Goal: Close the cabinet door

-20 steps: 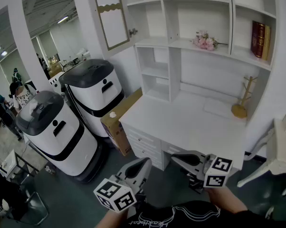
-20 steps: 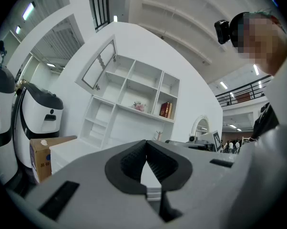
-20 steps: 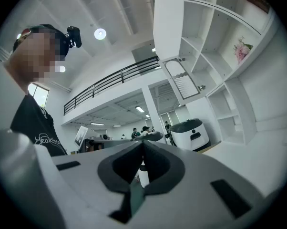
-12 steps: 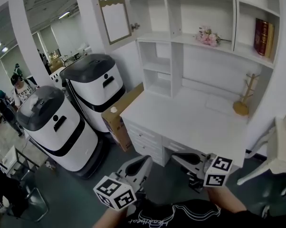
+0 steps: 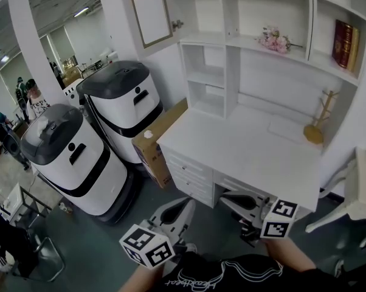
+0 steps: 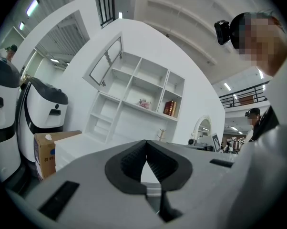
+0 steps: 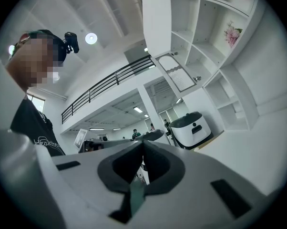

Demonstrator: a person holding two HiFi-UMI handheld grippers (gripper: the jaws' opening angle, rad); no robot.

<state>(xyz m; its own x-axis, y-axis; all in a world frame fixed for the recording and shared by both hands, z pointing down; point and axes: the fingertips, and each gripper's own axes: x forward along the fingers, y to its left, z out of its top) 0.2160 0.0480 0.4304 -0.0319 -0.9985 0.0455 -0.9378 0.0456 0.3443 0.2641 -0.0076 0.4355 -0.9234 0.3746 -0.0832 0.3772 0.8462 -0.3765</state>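
Observation:
The white cabinet door (image 5: 151, 11) with a gold-trimmed panel stands swung open at the top left of the desk hutch (image 5: 231, 47), its small knob (image 5: 178, 24) toward the shelves. Both grippers are held low in front of the desk, far below the door. My left gripper (image 5: 184, 205) is shut with nothing in it, its tips meeting in the left gripper view (image 6: 146, 149), where the open door (image 6: 105, 61) shows far off. My right gripper (image 5: 228, 199) is also shut and empty, its tips together in the right gripper view (image 7: 142, 147), with the door (image 7: 177, 75) seen sideways.
Two tall white-and-black machines (image 5: 119, 111) (image 5: 67, 163) stand left of the white desk (image 5: 250, 157), with a cardboard box (image 5: 155, 145) between them and the drawers. Pink flowers (image 5: 275, 39), a red book (image 5: 344, 41) and a wooden stand (image 5: 320, 126) sit on the hutch and desk. A white chair (image 5: 359, 187) is at the right.
The head view has shifted so the desk and hutch sit slightly lower and to the right in the picture. Both grippers keep their places, still shut.

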